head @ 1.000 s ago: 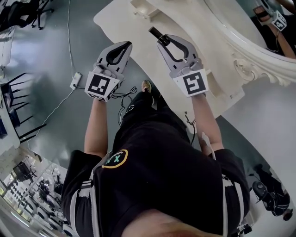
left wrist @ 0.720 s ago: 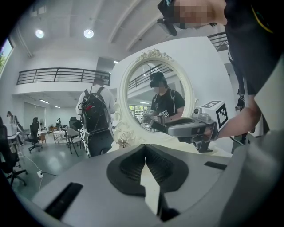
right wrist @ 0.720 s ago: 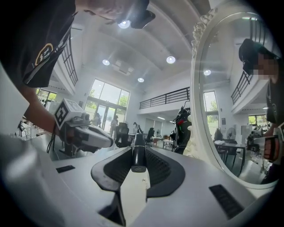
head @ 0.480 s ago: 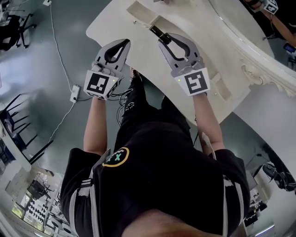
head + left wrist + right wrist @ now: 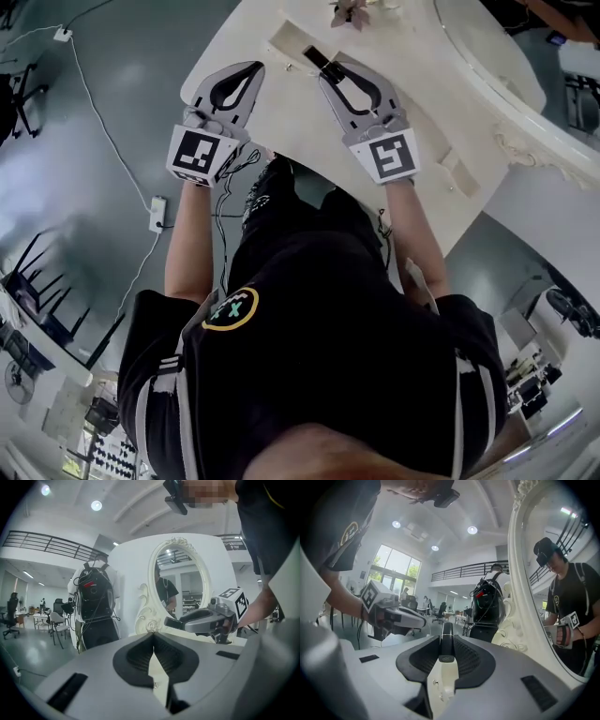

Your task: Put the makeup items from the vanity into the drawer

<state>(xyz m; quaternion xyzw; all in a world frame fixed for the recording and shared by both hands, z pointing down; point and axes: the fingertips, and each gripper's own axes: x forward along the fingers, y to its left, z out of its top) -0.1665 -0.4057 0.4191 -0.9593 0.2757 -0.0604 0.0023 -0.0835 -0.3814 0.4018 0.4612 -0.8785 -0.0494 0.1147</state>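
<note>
We find the right gripper [image 5: 330, 75] with its jaws clamped on a slim black tube [image 5: 446, 639] (makeup, kind unclear). The tube sits above the counter [image 5: 281, 122], near the drawer [image 5: 281, 45]. The left gripper [image 5: 251, 67] has its jaws closed and empty.

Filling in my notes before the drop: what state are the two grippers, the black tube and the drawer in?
Left gripper: shut, empty.
Right gripper: shut on the tube.
Tube: held, sticking out ahead of the jaws.
Drawer: looks open.
</note>
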